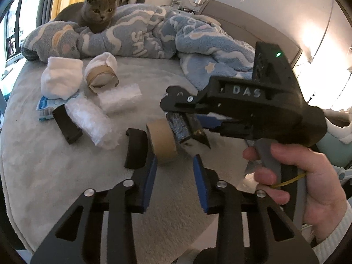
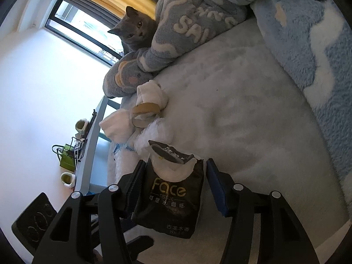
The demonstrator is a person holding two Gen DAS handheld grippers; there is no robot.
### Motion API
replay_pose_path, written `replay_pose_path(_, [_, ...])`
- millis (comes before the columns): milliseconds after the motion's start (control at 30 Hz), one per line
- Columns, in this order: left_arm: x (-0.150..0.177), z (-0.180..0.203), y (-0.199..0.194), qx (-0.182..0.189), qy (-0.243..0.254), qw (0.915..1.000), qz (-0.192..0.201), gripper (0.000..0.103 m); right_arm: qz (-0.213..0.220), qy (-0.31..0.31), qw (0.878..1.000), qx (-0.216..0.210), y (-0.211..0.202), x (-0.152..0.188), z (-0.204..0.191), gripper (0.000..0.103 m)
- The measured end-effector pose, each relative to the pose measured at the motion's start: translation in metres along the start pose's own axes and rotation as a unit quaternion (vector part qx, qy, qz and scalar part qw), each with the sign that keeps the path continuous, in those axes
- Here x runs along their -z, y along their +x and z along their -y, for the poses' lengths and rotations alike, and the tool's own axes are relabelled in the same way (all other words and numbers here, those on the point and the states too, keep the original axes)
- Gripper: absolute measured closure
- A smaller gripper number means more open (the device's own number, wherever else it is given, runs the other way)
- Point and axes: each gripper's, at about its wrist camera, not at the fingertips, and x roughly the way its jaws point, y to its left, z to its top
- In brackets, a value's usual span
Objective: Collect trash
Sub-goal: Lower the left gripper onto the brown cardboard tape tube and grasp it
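Note:
In the right wrist view my right gripper [image 2: 173, 171] stands around a black "Face" tissue pack [image 2: 169, 195], its blue pads close to both sides; the grip is unclear. In the left wrist view the same gripper [image 1: 187, 129] holds the pack [image 1: 179, 125] just above the bed. My left gripper [image 1: 173, 165] is open, with a brown tape roll [image 1: 162, 140] between its fingertips. Further left lie bubble wrap pieces [image 1: 92, 121], a second cardboard ring [image 1: 102, 78], white cloth bundles [image 1: 61, 77], a blue wrapper [image 1: 47, 107] and a black block [image 1: 67, 125].
A grey cat [image 1: 96, 11] lies on a blue-and-white fleece blanket [image 1: 176, 37] at the back of the grey bed [image 1: 55, 176]. The right wrist view shows the cat [image 2: 136, 33], a window and a desk with small objects [image 2: 72, 154] beside the bed.

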Motion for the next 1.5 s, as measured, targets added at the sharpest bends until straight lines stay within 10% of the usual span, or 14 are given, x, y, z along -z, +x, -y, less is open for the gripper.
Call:
replay_pose_path(333, [-0.008,-0.007,0.014,-0.011,-0.009,0.9998,-0.012,0.073,0.006,0.001,1.000,0.008,0.000,-0.009,0.000,0.046])
replay_pose_path(467, [-0.011,-0.009,0.017,-0.019,-0.010,0.9997,-0.007,0.055,0.012,0.004,1.000,0.012,-0.003,-0.015,0.005,0.046])
replay_pose_path(833, [-0.021,-0.013,0.030,-0.021,-0.030,0.9993,-0.011,0.048,0.015,0.007,1.000,0.017,-0.003,-0.024,0.012,0.046])
replay_pose_path(1500, [-0.034,-0.032,0.022,0.024,-0.083,0.9962,0.007,0.084,0.031,-0.003,0.999,0.012,-0.003,-0.033,-0.003,0.046])
